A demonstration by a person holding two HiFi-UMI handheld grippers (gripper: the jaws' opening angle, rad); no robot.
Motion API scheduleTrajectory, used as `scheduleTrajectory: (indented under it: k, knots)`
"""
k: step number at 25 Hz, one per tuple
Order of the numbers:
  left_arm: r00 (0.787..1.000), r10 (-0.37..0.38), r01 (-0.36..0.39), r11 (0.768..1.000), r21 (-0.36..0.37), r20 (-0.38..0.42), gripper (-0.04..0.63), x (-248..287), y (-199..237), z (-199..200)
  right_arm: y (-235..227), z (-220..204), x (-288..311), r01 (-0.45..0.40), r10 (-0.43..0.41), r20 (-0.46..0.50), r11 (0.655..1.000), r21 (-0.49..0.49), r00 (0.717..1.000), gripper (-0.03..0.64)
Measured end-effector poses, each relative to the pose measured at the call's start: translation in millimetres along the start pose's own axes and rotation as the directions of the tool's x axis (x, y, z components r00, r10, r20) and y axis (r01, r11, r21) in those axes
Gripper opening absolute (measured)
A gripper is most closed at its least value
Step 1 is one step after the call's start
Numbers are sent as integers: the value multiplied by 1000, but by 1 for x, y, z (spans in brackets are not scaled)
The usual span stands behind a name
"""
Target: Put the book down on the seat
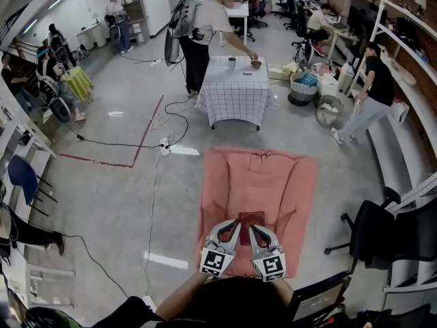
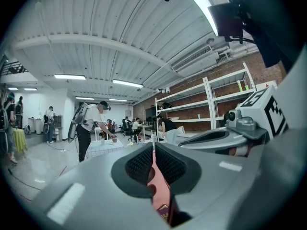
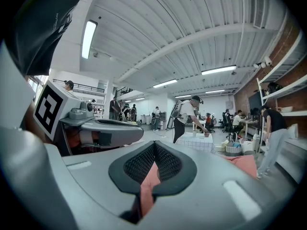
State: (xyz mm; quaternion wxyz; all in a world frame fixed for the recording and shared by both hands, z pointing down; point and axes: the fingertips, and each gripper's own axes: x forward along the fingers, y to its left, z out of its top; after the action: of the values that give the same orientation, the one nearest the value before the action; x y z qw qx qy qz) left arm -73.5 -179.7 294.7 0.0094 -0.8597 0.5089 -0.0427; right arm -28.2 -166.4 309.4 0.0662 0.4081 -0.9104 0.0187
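One dark red book (image 1: 253,217) is down on the seat (image 1: 259,173), lying flat with its cover up. It's a small rectangular volume, dark against the salmon-pink cushion. It sits right at the fingertips, between the two gripper noses and just ahead of them. From above, its near edge slips under the tips. In the left gripper view a maroon corner of it shows low down beneath the pads, with some pale print on the cover that is too small to read.

Now the fingers. The left gripper (image 1: 234,224) has its jaws pressed together, and the ribbed black pads (image 2: 140,165) meet at the tip with nothing pinched between them. Only a sliver of pink seat and that corner of the book show through the gap lower down. The right gripper (image 1: 255,228) tells the same story: it is clenched on nothing, its pads (image 3: 168,163) touch at the tip, and pink fabric shows below them.

Both grippers reach out side by side, tips near each other, converging over the book's near edge. Each one's grey housing shows at the edge of the other's view. Whether either tip actually touches the cover, I cannot tell; from above they simply overlap it.

Well beyond the fingertips, past the far end of the seat, a person (image 1: 205,26) bends over a table (image 1: 235,98) draped in checked cloth.
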Motion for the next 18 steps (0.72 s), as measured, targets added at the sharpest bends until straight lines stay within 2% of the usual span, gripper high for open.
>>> scheduleTrajectory:
  k: [11, 14, 18]
  knots:
    - [1000, -20, 20, 1000, -5, -17, 18, 13, -1, -5, -13, -7, 4, 26, -26, -27, 1000, 0, 999, 11]
    - [999, -45, 46, 999, 7, -27, 18, 11, -9, -6, -6, -9, 1, 16, -16, -37, 1000, -6, 999, 9]
    - [999, -30, 30, 1000, 4, -24, 18, 8, -8, -8, 1, -9, 0, 3, -4, -39, 1000, -22, 999, 9]
